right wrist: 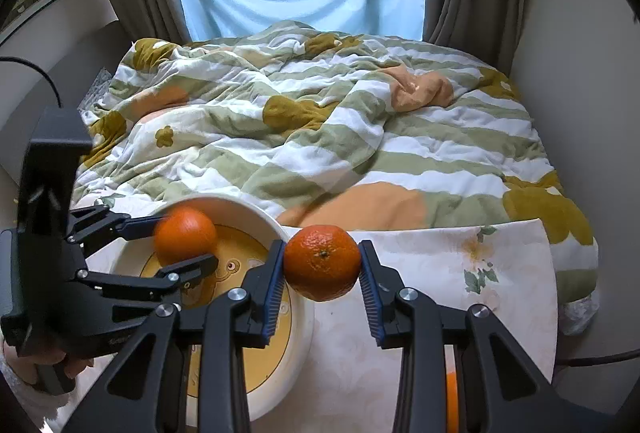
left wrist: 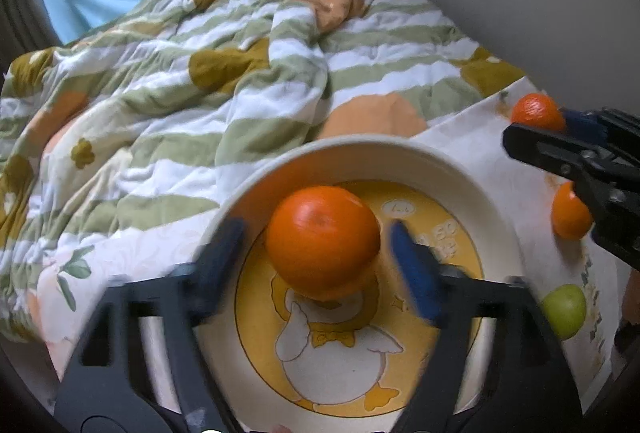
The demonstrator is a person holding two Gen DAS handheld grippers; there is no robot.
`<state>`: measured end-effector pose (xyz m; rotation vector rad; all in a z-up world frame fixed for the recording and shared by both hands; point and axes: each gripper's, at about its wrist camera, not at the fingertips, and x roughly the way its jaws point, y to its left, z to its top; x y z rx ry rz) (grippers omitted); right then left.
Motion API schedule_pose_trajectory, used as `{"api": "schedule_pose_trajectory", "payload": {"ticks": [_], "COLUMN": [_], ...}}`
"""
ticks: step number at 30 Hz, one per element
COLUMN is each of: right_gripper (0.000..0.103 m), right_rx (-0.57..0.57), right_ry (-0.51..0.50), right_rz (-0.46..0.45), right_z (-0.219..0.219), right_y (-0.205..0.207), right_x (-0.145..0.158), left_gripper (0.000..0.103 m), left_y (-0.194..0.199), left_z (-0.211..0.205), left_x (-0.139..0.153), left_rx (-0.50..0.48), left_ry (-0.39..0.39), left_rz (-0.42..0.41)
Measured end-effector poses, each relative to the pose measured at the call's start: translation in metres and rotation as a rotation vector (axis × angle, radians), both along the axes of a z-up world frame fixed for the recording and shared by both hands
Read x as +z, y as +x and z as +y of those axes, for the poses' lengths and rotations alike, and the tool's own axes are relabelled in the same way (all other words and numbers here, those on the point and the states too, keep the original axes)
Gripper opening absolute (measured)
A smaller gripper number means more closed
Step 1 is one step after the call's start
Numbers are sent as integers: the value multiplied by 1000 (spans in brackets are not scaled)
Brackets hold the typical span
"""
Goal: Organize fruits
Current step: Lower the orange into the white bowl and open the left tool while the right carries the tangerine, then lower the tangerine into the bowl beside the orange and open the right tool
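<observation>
Release step over bowl [left wrist: 472, 169]: keep left gripper [left wrist: 320, 253] low and centred above the duck print, spread fingers evenly so smooth orange [left wrist: 322, 241] settles without rolling to rim. Jaws apart, wider than fruit, gaps visible both sides; blurred, contact unclear, probably none. Orange inside bowl, over its middle. Right gripper [right wrist: 322, 265] clamped on mandarin [right wrist: 322, 261], both pads pressing its sides, just beside bowl rim, above floral cloth [right wrist: 460, 273]. Another orange [left wrist: 570, 211] and green fruit [left wrist: 565, 311] on cloth, right of bowl.
</observation>
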<state>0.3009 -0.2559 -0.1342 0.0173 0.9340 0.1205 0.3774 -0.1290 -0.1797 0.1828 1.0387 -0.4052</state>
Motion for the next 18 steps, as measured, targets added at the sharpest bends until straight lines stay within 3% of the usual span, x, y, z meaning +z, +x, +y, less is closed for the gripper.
{"api": "schedule_pose_trajectory", "payload": {"ticks": [8,18], "right_gripper": [33,33], "right_rx": [-4,106], "right_ry": [3,31], "right_rz": [1,51], "right_z": [-2,23], "right_y": [-2,0], "right_x": [3,-7], "left_gripper": [103,103], "left_y": [-9,-32], "left_z": [14,62], "left_x": [16,31], "left_rx": [13,155], "left_ry": [-6,12], "left_rz": [-17,1]}}
